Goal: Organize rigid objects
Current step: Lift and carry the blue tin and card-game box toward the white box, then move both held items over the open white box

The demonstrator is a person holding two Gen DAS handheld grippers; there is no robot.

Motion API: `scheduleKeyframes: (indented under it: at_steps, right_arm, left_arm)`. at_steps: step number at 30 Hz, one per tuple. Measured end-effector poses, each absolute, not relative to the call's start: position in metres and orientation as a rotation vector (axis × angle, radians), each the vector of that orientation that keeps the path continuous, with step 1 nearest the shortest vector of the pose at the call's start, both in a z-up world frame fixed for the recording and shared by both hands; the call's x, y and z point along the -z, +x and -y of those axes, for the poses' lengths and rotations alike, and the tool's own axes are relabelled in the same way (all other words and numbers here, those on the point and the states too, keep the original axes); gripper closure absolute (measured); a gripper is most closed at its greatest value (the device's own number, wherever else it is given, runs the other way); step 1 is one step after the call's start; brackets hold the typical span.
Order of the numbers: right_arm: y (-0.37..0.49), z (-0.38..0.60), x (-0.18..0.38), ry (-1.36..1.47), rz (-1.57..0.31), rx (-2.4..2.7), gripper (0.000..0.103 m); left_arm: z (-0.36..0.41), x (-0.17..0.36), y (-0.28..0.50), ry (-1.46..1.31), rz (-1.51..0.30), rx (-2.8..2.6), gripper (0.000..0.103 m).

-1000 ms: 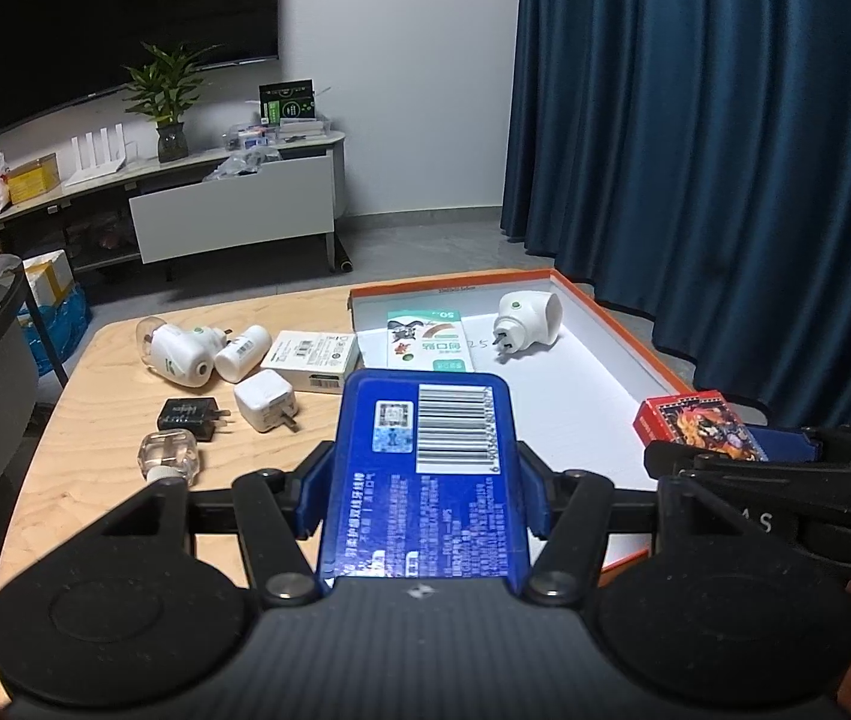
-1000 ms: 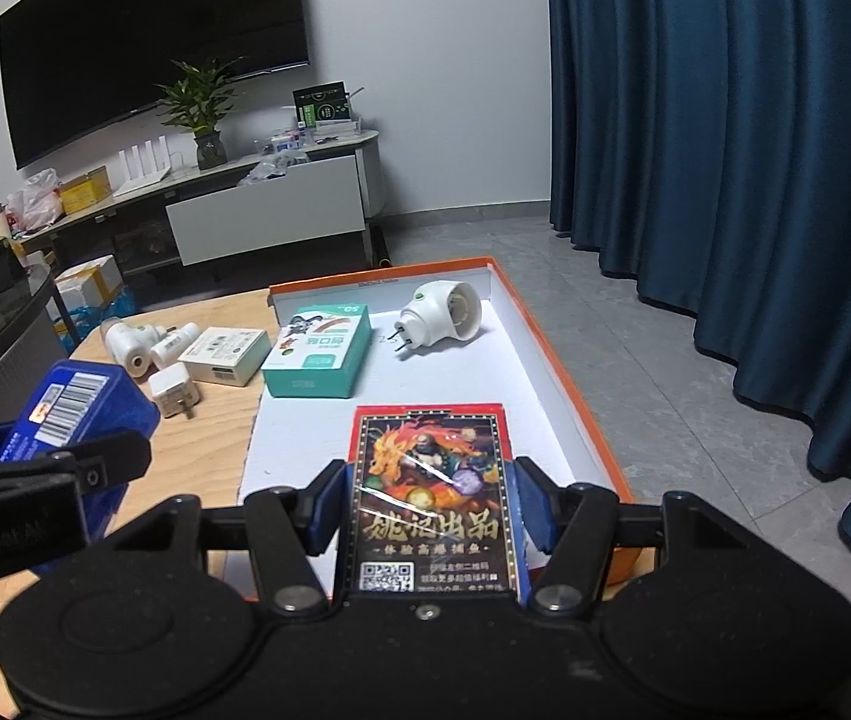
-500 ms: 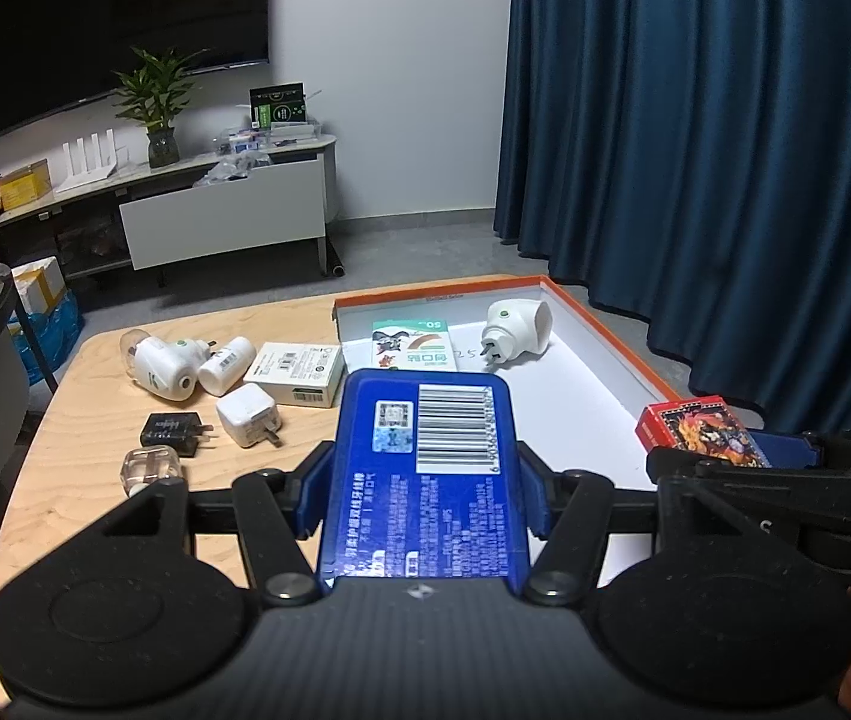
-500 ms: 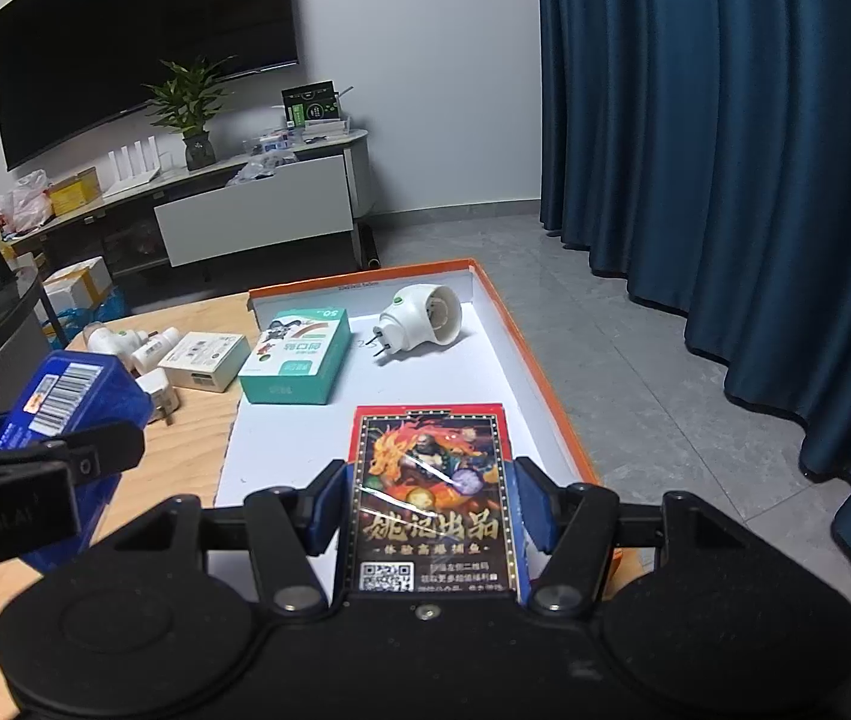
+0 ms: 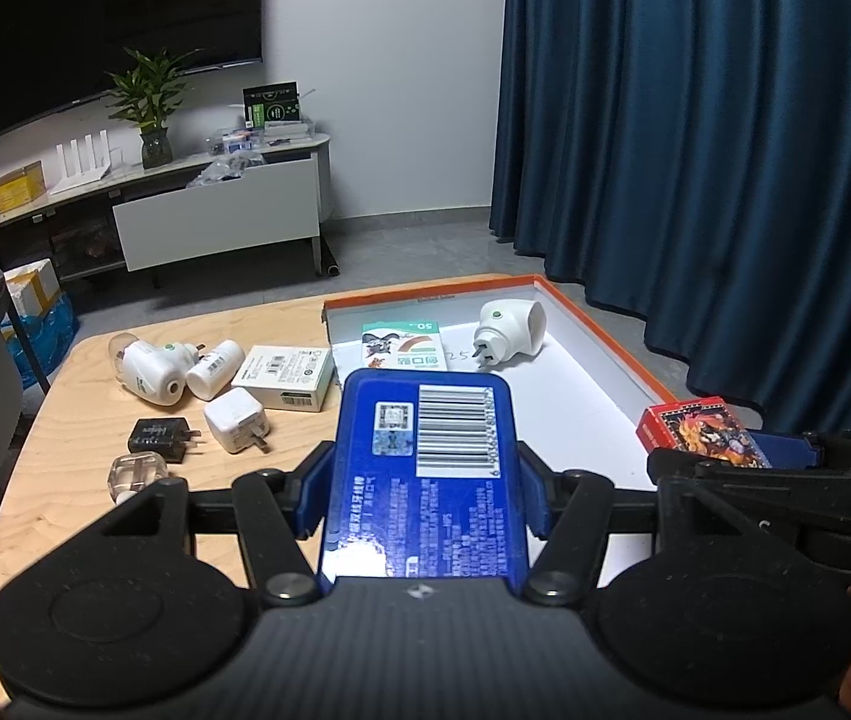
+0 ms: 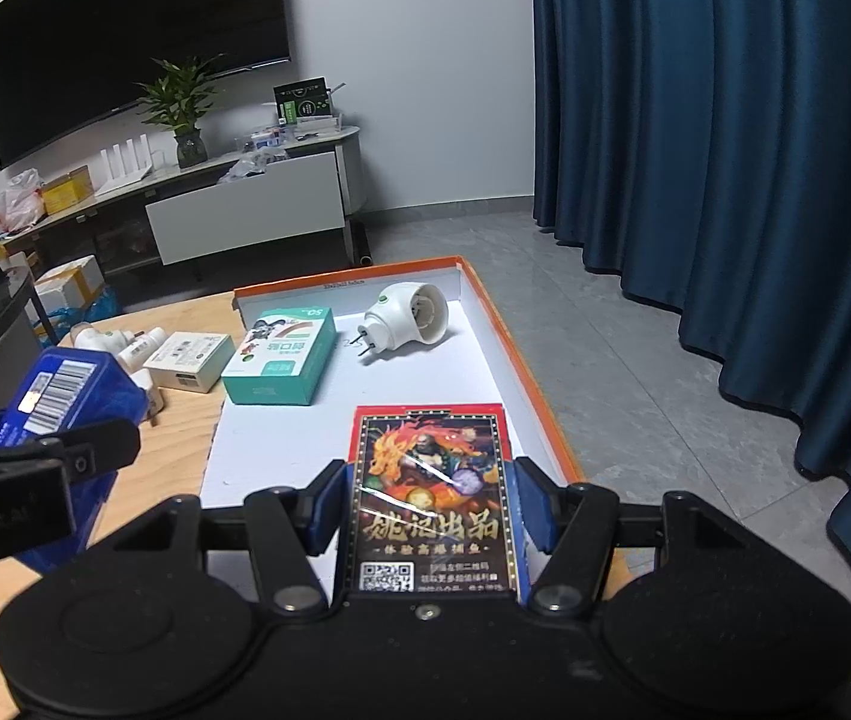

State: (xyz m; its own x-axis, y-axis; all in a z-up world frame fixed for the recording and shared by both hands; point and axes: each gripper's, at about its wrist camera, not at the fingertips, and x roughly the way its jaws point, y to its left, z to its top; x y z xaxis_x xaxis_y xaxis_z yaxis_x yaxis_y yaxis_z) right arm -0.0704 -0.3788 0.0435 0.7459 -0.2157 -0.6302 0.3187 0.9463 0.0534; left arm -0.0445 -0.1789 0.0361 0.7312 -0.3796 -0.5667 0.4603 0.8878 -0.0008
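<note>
My left gripper (image 5: 425, 489) is shut on a blue box with a barcode (image 5: 431, 456), held above the wooden table near the left edge of the orange-rimmed white tray (image 5: 593, 330). My right gripper (image 6: 430, 507) is shut on a red card box with a dragon picture (image 6: 430, 480), held over the tray's near end (image 6: 545, 396). In the tray lie a green and white box (image 6: 281, 360) and a white plug-in device (image 6: 407, 315). Each held box also shows in the other view: the blue box (image 6: 65, 396), the red box (image 5: 701, 432).
On the table left of the tray lie a white box (image 5: 284, 375), two white plug-in devices (image 5: 152, 363), a white charger (image 5: 236, 429), a black charger (image 5: 161, 438) and a clear cube (image 5: 134, 477). A blue curtain (image 6: 725, 150) hangs at right.
Both grippers have pulled back and risen slightly, so the table and tray look a little farther away. Both boxes stay gripped.
</note>
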Motion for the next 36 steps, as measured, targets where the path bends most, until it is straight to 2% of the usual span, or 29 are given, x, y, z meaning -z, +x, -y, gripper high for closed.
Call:
scheduleKeyframes:
  at_steps: [36]
  right_arm:
    - [-0.065, 0.385, -0.033, 0.149, -0.673, 0.288, 0.032]
  left_arm:
    - [0.188, -0.035, -0.026, 0.12, -0.61, 0.446, 0.041]
